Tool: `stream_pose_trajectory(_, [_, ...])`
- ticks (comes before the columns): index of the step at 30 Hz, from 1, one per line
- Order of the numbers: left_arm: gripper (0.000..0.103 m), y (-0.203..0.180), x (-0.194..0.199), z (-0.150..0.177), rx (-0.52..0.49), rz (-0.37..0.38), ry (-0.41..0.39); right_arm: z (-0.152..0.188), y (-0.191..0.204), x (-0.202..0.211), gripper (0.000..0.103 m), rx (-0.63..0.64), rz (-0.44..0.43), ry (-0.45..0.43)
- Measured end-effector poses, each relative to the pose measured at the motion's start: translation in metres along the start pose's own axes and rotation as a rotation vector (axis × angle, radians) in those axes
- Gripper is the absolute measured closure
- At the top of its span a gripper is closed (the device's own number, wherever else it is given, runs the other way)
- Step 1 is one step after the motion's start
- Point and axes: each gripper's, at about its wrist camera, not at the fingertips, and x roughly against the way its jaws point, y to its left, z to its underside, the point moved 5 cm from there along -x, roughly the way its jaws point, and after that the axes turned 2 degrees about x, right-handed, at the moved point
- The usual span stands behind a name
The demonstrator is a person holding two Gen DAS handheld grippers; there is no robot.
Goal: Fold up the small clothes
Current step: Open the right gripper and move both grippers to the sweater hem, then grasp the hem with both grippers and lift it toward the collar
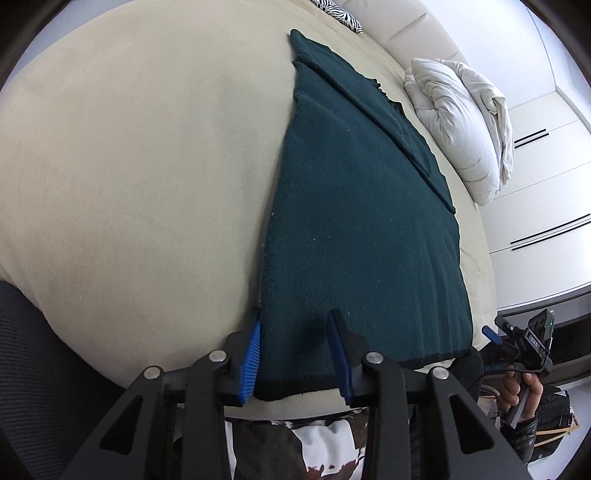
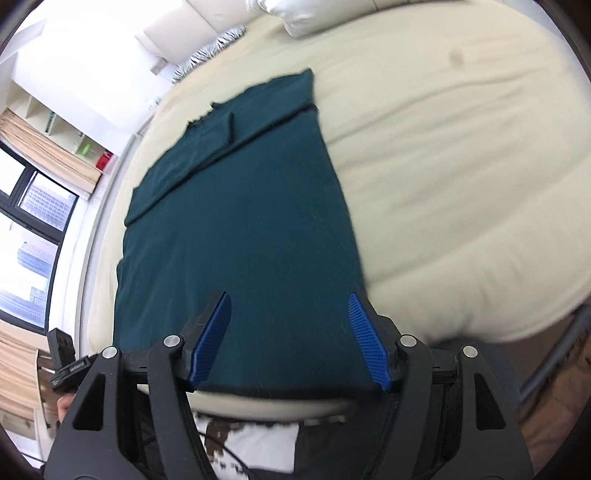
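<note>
A dark teal knitted garment (image 1: pixel 351 221) lies flat on the cream bed (image 1: pixel 129 184), with a sleeve folded across its far part. My left gripper (image 1: pixel 295 317) hangs over the garment's near left corner. Its jaws stand partly apart, and the hem lies flat between the blue pads (image 1: pixel 251 362) without being pinched. In the right wrist view, my right gripper (image 2: pixel 289 296) is open just above the near right part of the garment (image 2: pixel 240 221). Its right pad (image 2: pixel 369 343) is close to the garment's side edge. The right gripper (image 1: pixel 517 343) also shows at the hem's far corner.
A crumpled white duvet (image 1: pixel 461 122) lies at the bed's far right and a zebra-print cushion (image 1: pixel 340 14) at its head. White wardrobe doors (image 1: pixel 546 177) stand to the right. A window (image 2: pixel 29 229) and shelves lie left of the bed (image 2: pixel 443 166). A person's hand (image 1: pixel 521 391) grips the right tool.
</note>
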Motion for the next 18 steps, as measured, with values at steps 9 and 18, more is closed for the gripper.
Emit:
stream_pose_trajectory(9, [0.096,0.007,0.004,0.004,0.007,-0.002,-0.006,0.017,-0.024,-0.029,0.039,-0.094,0.028,0.218])
stream_pose_trajectory(18, [0.097,0.007,0.011,0.007,-0.018,0.013,-0.02,0.021,-0.031,-0.038,0.058,-0.048,0.049,0.269])
